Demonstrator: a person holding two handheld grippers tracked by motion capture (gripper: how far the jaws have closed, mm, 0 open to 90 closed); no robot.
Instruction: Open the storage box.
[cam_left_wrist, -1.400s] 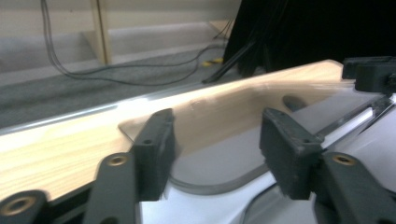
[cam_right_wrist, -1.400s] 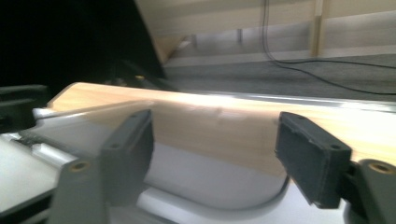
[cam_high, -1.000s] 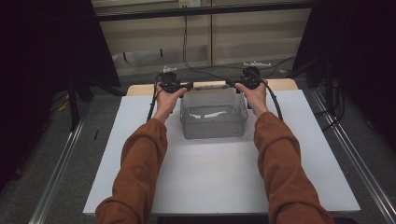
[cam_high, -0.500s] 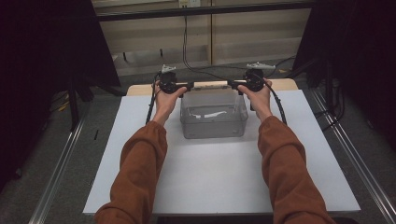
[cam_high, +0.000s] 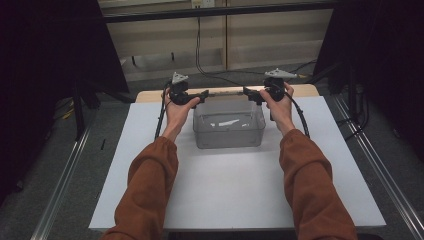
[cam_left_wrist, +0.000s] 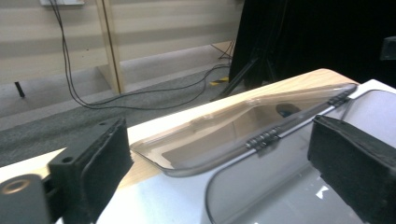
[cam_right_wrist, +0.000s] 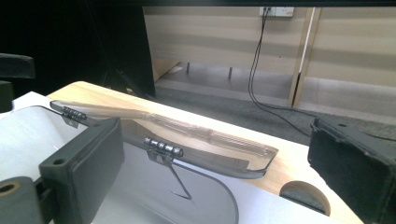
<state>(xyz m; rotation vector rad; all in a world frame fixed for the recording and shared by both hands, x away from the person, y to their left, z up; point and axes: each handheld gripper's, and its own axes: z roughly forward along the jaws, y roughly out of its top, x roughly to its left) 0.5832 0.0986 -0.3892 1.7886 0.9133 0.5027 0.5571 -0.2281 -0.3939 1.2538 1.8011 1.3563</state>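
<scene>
Clear bin (cam_high: 228, 131) is sitting mid-table, lid (cam_left_wrist: 243, 126) hanging open behind it. I'm holding left gripper (cam_high: 201, 96) and right gripper (cam_high: 248, 93), both spread, flanking the lid; probably closing it next.

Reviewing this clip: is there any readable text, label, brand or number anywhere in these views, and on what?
None can be read. The clear plastic hinged box, its open lid, the white table sheet and both black grippers, left gripper and right gripper, carry no legible marks. The white wall socket plate looks blank or too blurred.
</scene>
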